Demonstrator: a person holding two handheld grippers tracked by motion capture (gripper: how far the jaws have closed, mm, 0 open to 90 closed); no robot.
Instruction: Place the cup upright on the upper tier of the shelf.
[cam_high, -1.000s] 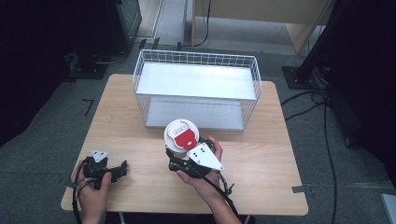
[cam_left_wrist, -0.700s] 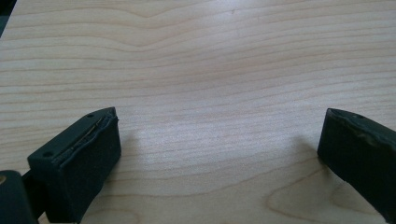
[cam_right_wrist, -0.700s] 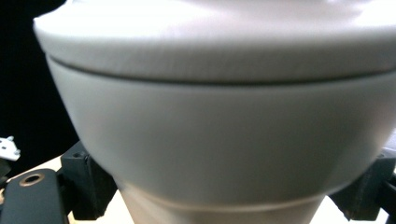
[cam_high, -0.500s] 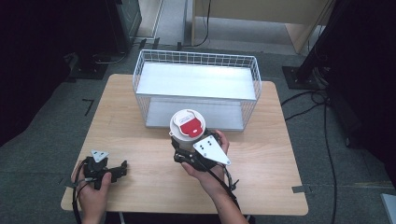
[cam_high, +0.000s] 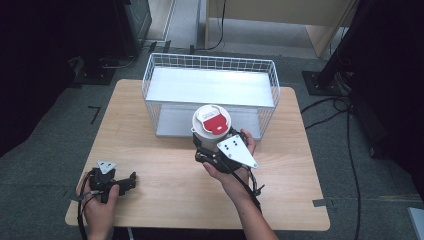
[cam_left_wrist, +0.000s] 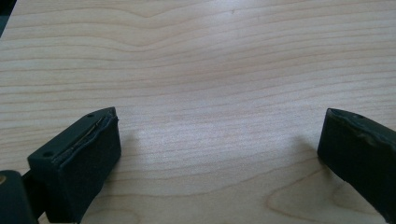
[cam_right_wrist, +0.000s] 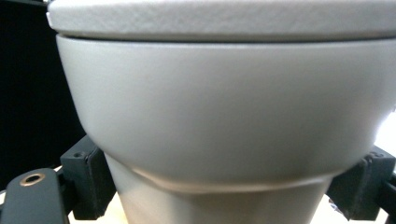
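Observation:
A white cup (cam_high: 212, 121) with a red and white lid is held up above the table, just in front of the wire basket (cam_high: 150, 75). My right gripper (cam_high: 220, 146) is shut on the cup's lower body; in the right gripper view the cup (cam_right_wrist: 224, 116) sits between both jaws, very close to the camera. My left gripper (cam_high: 120, 183) rests low on the wooden table (cam_high: 150, 150) at the front left, open. In the left gripper view its jaws stand wide apart over bare wood (cam_left_wrist: 210, 93) with nothing between them.
The white wire basket holds a flat white shelf (cam_high: 210, 86) and takes up the back half of the table. Black stands and cables (cam_high: 350, 125) lie on the grey floor to the right. Bare tabletop spans the front, between the two hands.
My right gripper has lifted the cup and carried it forward, toward the basket. The left gripper has stayed put.

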